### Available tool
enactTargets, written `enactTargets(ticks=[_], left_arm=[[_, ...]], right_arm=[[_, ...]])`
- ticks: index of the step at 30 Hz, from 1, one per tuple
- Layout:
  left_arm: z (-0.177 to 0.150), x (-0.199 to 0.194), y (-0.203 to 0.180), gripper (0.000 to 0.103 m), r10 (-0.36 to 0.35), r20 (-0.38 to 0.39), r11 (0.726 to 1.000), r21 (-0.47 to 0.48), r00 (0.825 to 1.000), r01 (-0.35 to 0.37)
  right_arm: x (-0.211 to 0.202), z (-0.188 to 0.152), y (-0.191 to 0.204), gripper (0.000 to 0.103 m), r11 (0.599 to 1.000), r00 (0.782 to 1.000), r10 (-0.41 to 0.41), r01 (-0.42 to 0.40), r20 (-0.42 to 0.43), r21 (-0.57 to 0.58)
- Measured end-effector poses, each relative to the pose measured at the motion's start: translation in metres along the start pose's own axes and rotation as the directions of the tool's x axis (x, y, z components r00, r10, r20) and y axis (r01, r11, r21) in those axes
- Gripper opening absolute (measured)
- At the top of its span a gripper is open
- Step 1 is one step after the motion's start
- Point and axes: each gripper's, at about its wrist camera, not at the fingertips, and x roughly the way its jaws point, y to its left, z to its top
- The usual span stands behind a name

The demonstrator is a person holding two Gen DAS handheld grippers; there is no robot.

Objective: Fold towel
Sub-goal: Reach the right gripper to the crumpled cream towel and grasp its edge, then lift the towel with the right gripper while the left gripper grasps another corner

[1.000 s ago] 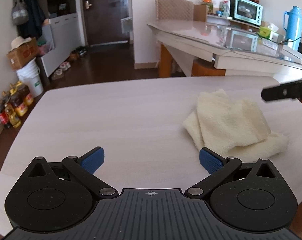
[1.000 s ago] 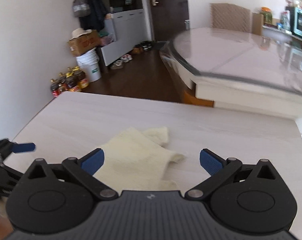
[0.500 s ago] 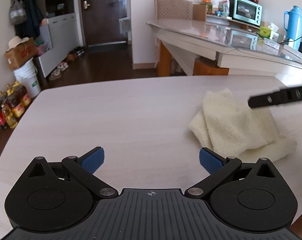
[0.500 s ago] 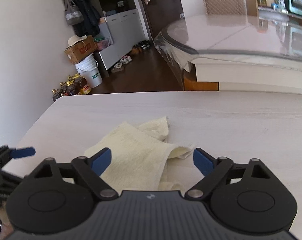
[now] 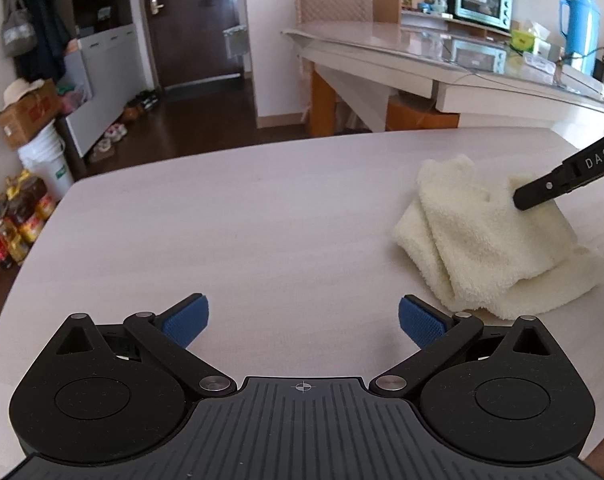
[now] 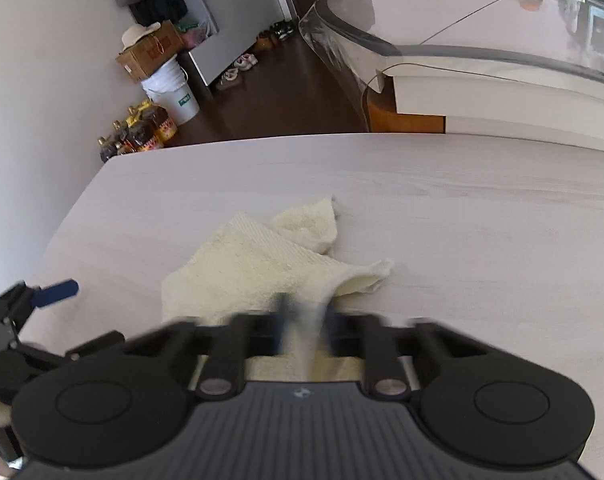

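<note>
Cream terry towel (image 5: 490, 236) lies crumpled in loose, uneven layers on a pale wood-grain table (image 5: 241, 220). From the left wrist camera it sits at about 2 o'clock, ahead and to the right of the left tongs (image 5: 304, 322). Those tongs hang over bare tabletop with their blue pads (image 5: 185, 320) spread wide apart and nothing between them. The towel's nearest edge ends just beyond the right-hand pad, and I cannot tell whether the two touch.

A black finger of the right tongs (image 5: 530, 198), printed with the letters DAS, comes in from 3 o'clock in this view. Its tip presses onto the far part of the towel.

From the right wrist camera the towel (image 6: 261, 256) is at 12 o'clock, directly ahead of the right tongs (image 6: 302, 328), and it runs under them. One corner points away at 12 o'clock and another trails off toward 2 o'clock. The tips here are smeared by motion blur. They look drawn close together around a raised bit of the cloth, though the blur hides how firm the grip is. The left tongs (image 6: 33, 304) show at 9 o'clock in this view, with one blue pad in sight, beside the towel and clear of it.

Beyond the table are a dark floor, a glass-topped table (image 5: 442, 60), a white bucket (image 6: 173, 94) and a cluster of oil bottles (image 6: 141, 136).
</note>
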Motion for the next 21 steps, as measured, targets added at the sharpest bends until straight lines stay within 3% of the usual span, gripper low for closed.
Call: enactTargets(ticks=[5, 12, 14, 17, 21], left_arm=[[0.018, -0.003, -0.008, 0.103, -0.002, 0.018, 0.998, 0.064, 1.0, 0.0], [0.037, -0.009, -0.011, 0.103, 0.071, 0.084, 0.992, 0.096, 0.994, -0.079], [0.034, -0.017, -0.006, 0.103, 0.074, 0.091, 0.995, 0.061, 0.993, -0.079], [0.025, -0.025, 0.003, 0.103, 0.07, 0.08, 0.997, 0.015, 0.994, -0.071], [0.011, -0.022, 0.017, 0.103, 0.095, 0.047, 0.995, 0.005, 0.994, -0.095]], right_arm=[[-0.013, 0.016, 0.001, 0.003, 1.0, 1.0, 0.019, -0.019, 0.0, 0.004], [-0.027, 0.031, 0.024, 0.003, 0.994, 0.993, 0.1, -0.096, 0.069, -0.06], [-0.035, 0.022, 0.027, 0.003, 0.985, 0.979, 0.173, -0.17, 0.111, -0.043], [-0.043, 0.006, 0.034, 0.003, 0.974, 0.966, 0.225, -0.217, 0.129, -0.07], [-0.049, -0.047, 0.068, 0.003, 0.935, 0.962, 0.272, -0.26, 0.018, -0.242]])
